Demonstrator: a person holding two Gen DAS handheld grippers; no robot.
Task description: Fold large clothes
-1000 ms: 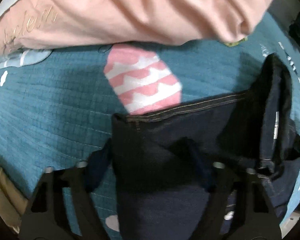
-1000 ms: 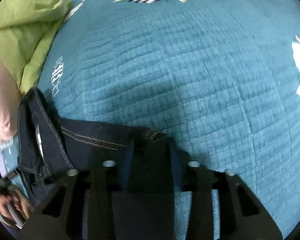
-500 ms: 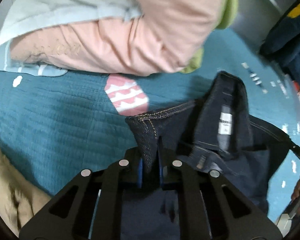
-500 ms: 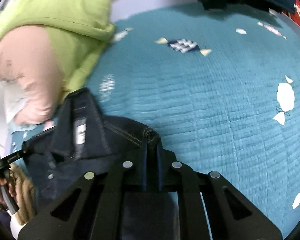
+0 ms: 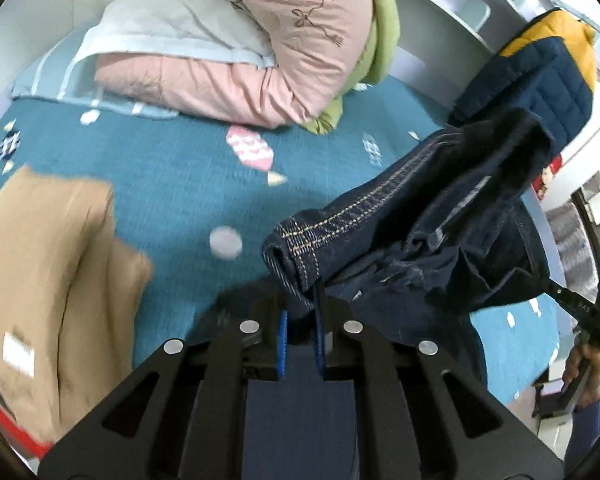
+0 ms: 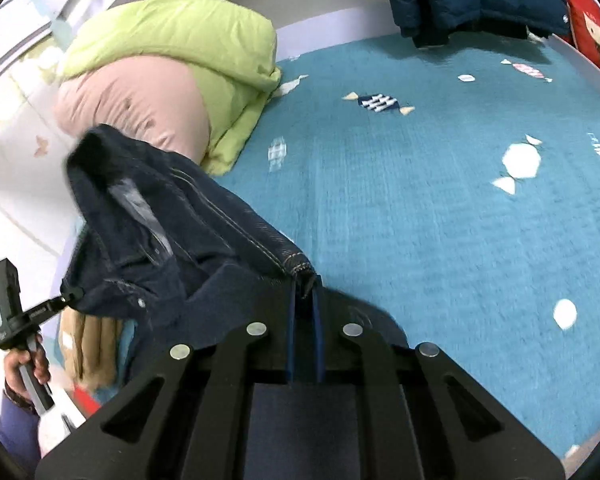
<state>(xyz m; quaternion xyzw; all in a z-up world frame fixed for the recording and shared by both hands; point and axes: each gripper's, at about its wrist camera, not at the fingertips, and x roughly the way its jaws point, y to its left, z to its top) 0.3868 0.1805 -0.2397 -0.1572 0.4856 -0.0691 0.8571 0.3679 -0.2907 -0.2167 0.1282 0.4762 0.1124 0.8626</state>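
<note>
Dark blue jeans (image 5: 420,232) hang in the air above the teal bed cover (image 5: 160,184), held by the waistband. My left gripper (image 5: 300,312) is shut on one waistband corner. My right gripper (image 6: 303,300) is shut on the other corner of the jeans (image 6: 172,232). The waistband sags open between them, with a label inside. The right gripper also shows at the right edge of the left wrist view (image 5: 580,312). The legs hang below, out of sight.
A tan folded garment (image 5: 48,272) lies on the bed at the left. A pink and green duvet pile (image 5: 260,52) sits at the head of the bed. A navy and yellow jacket (image 5: 540,64) lies at the far right. The teal cover (image 6: 440,200) stretches to the right.
Both grippers closed on the waistband corners and lifted the jeans off the bed. The view has risen and more of the bed shows.
</note>
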